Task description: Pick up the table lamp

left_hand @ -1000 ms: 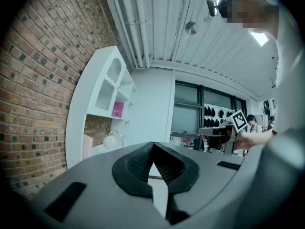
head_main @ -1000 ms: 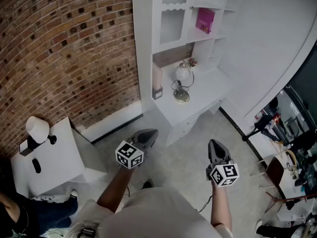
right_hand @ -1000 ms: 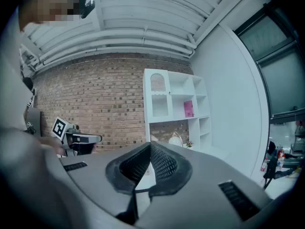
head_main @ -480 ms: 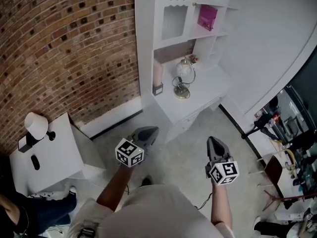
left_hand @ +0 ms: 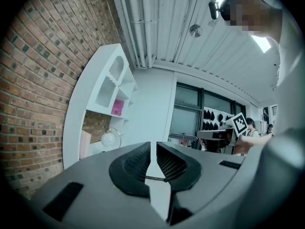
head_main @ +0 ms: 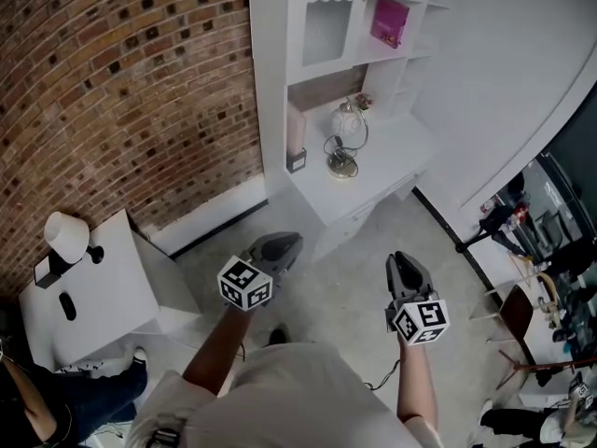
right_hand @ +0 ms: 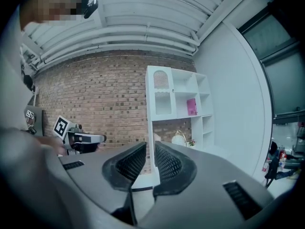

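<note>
Standing well back from the desk's (head_main: 396, 171) front edge, the table lamp (head_main: 343, 127) is under the white shelves (head_main: 322, 35), near the brick wall (head_main: 121, 91). Bare floor (head_main: 340, 273) lies open between the desk and both grippers, which are held apart in the air, pointing toward it. The left gripper (head_main: 285, 243) and the right gripper (head_main: 400, 261) have just been opening; each shows a narrow gap with nothing in it. A low white cabinet (head_main: 93, 297) bounds the left side.
</note>
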### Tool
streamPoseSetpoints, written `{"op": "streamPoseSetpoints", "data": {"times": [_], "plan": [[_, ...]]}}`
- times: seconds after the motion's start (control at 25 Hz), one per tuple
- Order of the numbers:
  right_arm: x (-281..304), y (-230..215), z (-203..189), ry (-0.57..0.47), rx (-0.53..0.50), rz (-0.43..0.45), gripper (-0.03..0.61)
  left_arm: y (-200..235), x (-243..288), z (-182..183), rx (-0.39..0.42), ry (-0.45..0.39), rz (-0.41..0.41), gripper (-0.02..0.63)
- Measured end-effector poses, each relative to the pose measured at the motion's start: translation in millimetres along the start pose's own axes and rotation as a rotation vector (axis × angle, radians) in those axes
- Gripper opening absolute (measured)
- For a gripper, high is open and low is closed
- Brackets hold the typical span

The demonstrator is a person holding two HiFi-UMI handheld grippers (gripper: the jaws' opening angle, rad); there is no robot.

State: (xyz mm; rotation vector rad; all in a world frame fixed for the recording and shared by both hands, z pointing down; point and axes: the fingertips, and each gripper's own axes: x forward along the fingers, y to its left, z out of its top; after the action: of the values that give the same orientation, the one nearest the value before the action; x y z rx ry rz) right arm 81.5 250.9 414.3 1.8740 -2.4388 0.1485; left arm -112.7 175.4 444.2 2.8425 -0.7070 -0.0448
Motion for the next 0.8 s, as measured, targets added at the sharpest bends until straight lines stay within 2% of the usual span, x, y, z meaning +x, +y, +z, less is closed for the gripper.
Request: {"op": "streamPoseSetpoints", "data": {"times": [0.16, 0.36, 0.56, 0.8], "plan": [[2, 4, -5, 0.003, 0.013, -0.009, 0.094, 0, -1, -3, -0.004, 0.01, -0.019, 0.098], [7, 6, -9, 0.024, 0.018, -0.024, 0.141, 4, -2, -7, -0.024, 0.014, -0.045, 0.109], [12, 11, -14, 0.036, 0.029, -0.039, 0.143, 14, -6, -12, -0.032, 0.021, -0.047, 0.163], [21, 19, -20, 0.055, 0.031, -0.066, 0.143, 32, -12, -11, -0.032, 0.019, -0.06, 0.164]]}}
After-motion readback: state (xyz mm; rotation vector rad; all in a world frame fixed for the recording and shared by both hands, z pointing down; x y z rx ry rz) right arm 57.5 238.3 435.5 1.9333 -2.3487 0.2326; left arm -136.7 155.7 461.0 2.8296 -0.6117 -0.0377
